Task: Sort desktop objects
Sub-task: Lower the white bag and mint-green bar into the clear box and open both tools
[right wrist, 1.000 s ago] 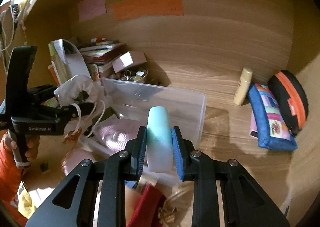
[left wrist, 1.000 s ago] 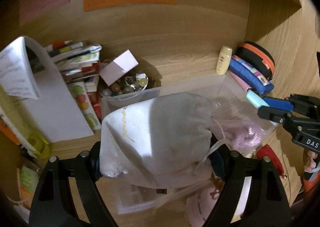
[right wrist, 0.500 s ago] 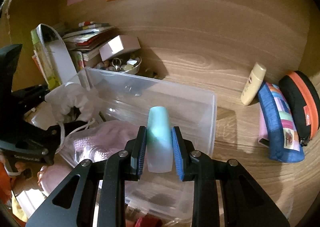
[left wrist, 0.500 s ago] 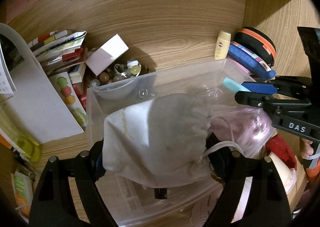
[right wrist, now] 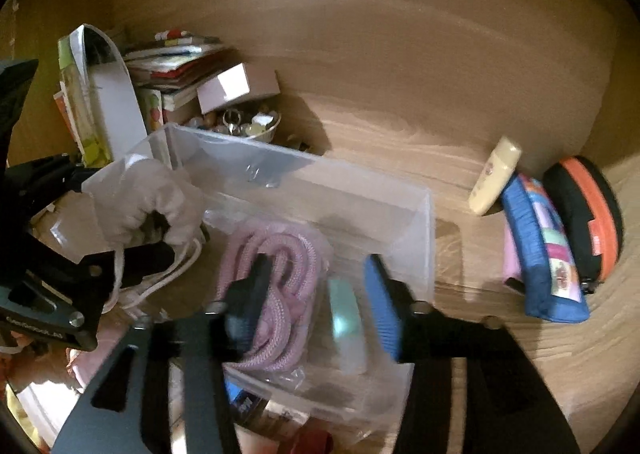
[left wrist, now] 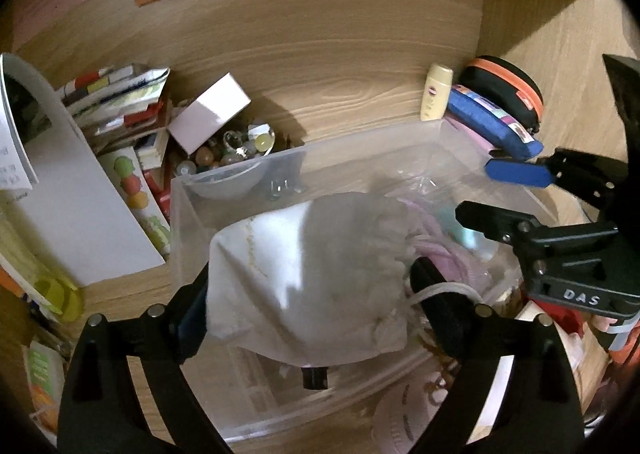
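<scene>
Right hand-held gripper [right wrist: 316, 294] spread, mint tube [right wrist: 346, 324] dropped in clear bin [right wrist: 430, 238]; left hand-held gripper [left wrist: 308, 290] pinching white pouch [left wrist: 308, 274]; 2 o'clock cases unsorted.

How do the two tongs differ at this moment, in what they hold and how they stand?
The left tongs are shut on the white drawstring pouch; the right tongs stand open and hold nothing. The pouch hangs in the left grip, while the mint-green bar lies loose between the right fingers. Both hover over the clear plastic bin.
</scene>
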{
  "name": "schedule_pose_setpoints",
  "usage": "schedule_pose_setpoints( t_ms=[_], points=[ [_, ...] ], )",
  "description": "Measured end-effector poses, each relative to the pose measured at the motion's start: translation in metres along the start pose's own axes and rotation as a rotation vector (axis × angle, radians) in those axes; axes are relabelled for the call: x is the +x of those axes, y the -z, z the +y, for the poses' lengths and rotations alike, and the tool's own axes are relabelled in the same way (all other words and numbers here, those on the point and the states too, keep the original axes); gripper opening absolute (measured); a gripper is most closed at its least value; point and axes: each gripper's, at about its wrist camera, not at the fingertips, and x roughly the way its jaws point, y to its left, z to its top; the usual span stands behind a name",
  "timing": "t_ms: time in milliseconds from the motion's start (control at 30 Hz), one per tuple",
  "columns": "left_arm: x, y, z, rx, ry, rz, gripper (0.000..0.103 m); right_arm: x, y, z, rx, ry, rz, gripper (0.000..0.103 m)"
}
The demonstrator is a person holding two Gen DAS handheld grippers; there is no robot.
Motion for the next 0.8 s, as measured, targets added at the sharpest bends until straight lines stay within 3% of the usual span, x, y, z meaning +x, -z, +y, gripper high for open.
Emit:
schedule_pose_setpoints(
  t_ms=[100,233,433,633,800],
  points=[
    [-0.004,-0.001,-0.004,0.009,-0.005,-0.001,0.096,-0.013,0.002,0.002,-0.008,0.023,-0.025,0.061],
    [-0.012,-0.001,-0.006,0.006,-0.012,0.008,0.096,-0.033,0.008,-0.002,0.006,0.075,-0.062,0.083],
    [-0.034,0.005,-0.004,0.006,-0.042,0.0,0.096,-0.059,0.019,-0.017,0.066,0.063,-0.073,0.092],
    [-0.062,0.012,0.001,-0.016,-0.036,-0.031,0.098,-0.082,0.034,-0.032,0.141,0.021,-0.086,0.094],
    [-0.085,0.019,0.002,-0.024,-0.045,-0.057,0.099,-0.096,0.049,-0.044,0.176,0.038,-0.106,0.098]
  ],
)
